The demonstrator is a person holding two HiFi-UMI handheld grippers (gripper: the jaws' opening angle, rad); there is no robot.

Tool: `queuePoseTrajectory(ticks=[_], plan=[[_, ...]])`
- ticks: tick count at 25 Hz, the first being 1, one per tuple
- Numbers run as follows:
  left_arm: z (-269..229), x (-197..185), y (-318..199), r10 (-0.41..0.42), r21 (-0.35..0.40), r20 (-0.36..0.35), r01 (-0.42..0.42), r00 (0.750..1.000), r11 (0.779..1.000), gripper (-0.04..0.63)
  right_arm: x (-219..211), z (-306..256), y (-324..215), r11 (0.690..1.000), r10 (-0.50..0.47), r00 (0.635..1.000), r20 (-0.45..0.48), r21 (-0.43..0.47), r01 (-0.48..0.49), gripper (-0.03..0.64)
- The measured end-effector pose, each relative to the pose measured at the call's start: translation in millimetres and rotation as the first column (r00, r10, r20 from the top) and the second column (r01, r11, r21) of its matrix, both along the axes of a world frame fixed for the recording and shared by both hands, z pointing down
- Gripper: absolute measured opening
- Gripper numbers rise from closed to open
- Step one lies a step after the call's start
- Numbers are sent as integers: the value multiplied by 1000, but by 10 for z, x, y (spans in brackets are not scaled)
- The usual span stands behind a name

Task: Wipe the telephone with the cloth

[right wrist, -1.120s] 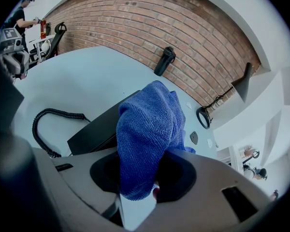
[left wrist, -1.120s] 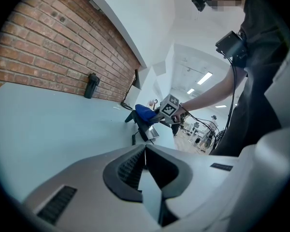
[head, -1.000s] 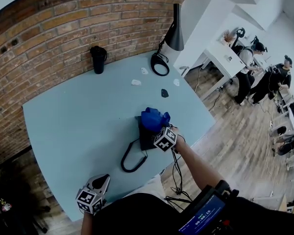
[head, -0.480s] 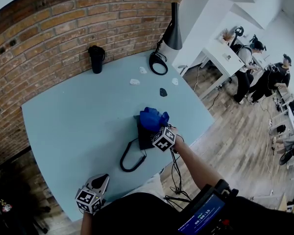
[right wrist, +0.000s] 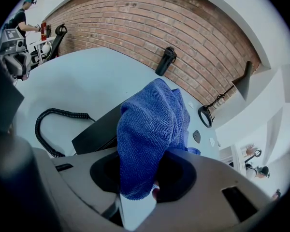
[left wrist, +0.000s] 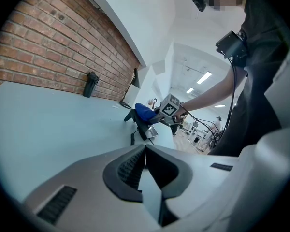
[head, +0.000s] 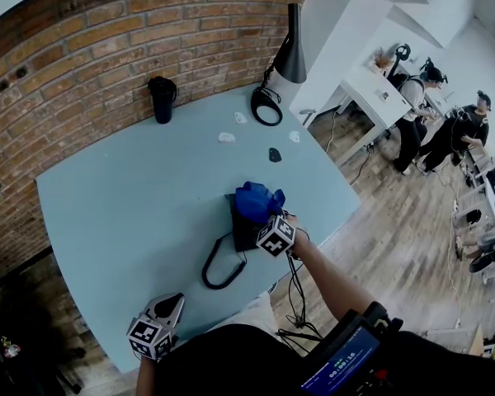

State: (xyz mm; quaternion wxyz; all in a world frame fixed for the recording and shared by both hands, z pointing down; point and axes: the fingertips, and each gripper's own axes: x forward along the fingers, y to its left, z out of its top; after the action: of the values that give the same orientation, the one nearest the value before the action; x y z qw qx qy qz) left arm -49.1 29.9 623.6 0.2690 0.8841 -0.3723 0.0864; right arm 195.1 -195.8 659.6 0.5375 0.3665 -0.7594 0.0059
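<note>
telephone [head: 242,236] largely hidden beneath cloth [head: 258,199], small tabletop bits [head: 227,138] unidentifiable

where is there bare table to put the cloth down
Free: the wide stretch of table between the black cup, the telephone and the left gripper. Crowded: the far corner by the lamp base and small pieces, and the near edge around the coiled cord.

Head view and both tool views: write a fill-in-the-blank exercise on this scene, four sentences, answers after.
1. The right tool is shut on a ___ cloth.
2. The cloth lies on a ___ telephone.
3. The left tool, jaws together, holds ___.
4. The wall behind the table is built of ___.
Missing words: blue; black; nothing; brick.
</note>
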Motion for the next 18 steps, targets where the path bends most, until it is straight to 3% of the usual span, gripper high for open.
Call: queuePoseTrajectory(ticks=[18], plan=[[69,11,6,15,-8,-3,-15,1000,1000,20,-55,128,190,1000,-16,1000,-4,-17,16,146]])
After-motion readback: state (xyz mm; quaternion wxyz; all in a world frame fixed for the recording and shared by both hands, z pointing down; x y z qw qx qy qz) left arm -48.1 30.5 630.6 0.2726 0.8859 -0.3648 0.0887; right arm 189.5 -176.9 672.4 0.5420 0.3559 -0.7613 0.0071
